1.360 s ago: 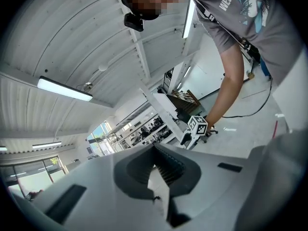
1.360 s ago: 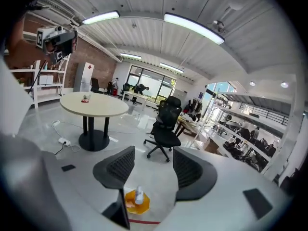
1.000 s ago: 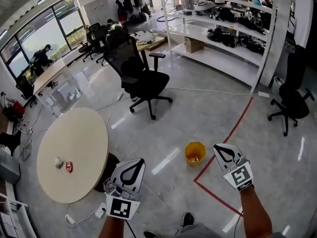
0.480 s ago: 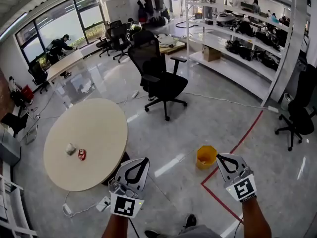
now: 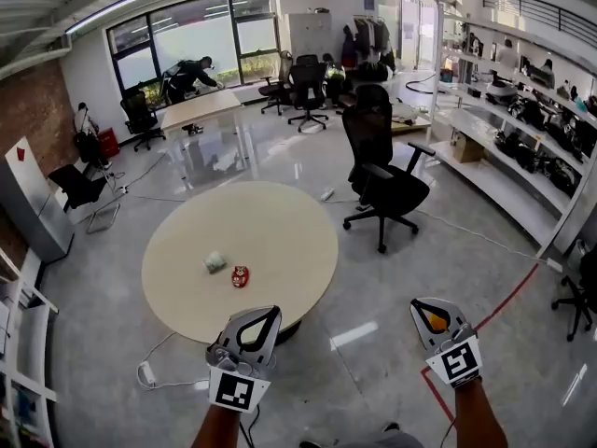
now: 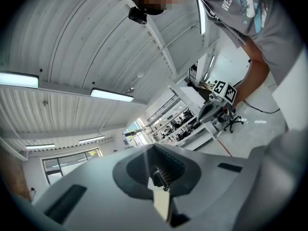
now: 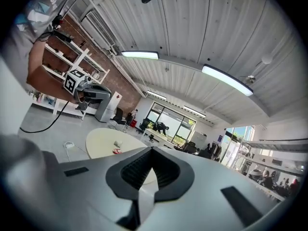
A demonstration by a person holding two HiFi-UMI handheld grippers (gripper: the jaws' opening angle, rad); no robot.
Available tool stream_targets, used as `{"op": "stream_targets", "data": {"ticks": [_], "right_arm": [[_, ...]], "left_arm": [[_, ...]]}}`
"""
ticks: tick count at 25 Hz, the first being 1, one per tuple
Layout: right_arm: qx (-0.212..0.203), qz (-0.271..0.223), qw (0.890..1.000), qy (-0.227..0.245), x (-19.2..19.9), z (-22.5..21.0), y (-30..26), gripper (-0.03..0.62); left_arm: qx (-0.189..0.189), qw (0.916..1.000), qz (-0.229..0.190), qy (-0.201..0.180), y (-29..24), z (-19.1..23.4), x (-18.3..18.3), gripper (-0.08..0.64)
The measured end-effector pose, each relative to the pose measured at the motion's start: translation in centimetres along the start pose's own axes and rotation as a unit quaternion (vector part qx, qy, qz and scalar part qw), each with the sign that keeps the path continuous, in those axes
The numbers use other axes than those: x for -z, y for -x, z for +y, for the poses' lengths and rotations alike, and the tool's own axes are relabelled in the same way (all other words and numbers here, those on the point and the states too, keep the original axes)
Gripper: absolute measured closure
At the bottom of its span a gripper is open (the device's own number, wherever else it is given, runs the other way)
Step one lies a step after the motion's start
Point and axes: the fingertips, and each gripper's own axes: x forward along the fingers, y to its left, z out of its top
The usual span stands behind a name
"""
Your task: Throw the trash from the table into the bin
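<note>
We show open floor point(image 5: 373, 278) skirting the near edge of one round counter point(image 5: 289, 231), two grippers, left point(image 5: 269, 312) and right point(image 5: 420, 303), short of that edge with fingers pressed together on nothing, and two trash pieces well inside the rim: pale wad point(image 5: 215, 262) beside red scrap point(image 5: 240, 276).

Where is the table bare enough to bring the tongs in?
The round table is mostly bare: the whole far half and the right side toward the black office chair. The near rim ahead of the left tongs is free too. It is crowded only by the middle, slightly near-left, where the crumpled white scrap and the red scrap lie close together.
</note>
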Motion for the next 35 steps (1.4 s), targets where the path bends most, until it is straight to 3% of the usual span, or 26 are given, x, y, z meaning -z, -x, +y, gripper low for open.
{"op": "stream_targets", "data": {"ticks": [3,9,15,18,19,20,23,27,31,35], "right_arm": [[-0.029,-0.019,0.999,-0.010,-4.4,5.6,-4.9,0.586],[-0.113,-0.058,0.992,0.020,-10.5,14.1,-15.1,0.586],[-0.231,-0.059,0.971,0.026,-10.8,19.1,-25.7,0.584],[-0.296,-0.032,0.954,0.021,-9.1,22.4,-34.2,0.583],[-0.318,-0.018,0.948,0.015,-8.3,24.0,-37.8,0.553],[-0.341,-0.001,0.940,0.008,-7.3,25.6,-41.8,0.450],[-0.401,0.050,0.915,0.010,-2.2,30.2,-53.3,0.305],[-0.461,0.135,0.876,0.037,6.7,35.8,-64.0,0.188],[-0.491,0.211,0.844,0.049,14.0,39.4,-69.7,0.183],[-0.501,0.244,0.829,0.042,16.6,41.0,-72.0,0.184]], "left_arm": [[-0.035,0.9992,0.020,-0.004,6.6,4.5,2.9,0.517],[-0.102,0.9927,0.065,0.002,15.6,10.7,8.2,0.517],[-0.151,0.9821,0.112,0.007,17.0,14.3,12.7,0.517],[-0.164,0.9754,0.143,0.032,16.3,16.8,17.0,0.517],[-0.167,0.9731,0.153,0.044,15.9,18.0,19.1,0.517],[-0.168,0.9707,0.162,0.056,15.2,19.2,21.4,0.517],[-0.165,0.9660,0.179,0.087,11.4,22.0,28.0,0.517],[-0.173,0.9636,0.167,0.117,7.2,24.6,33.9,0.517],[-0.177,0.9539,0.190,0.151,5.7,26.0,39.4,0.517],[-0.174,0.9436,0.226,0.169,6.6,26.3,42.2,0.517]]}}
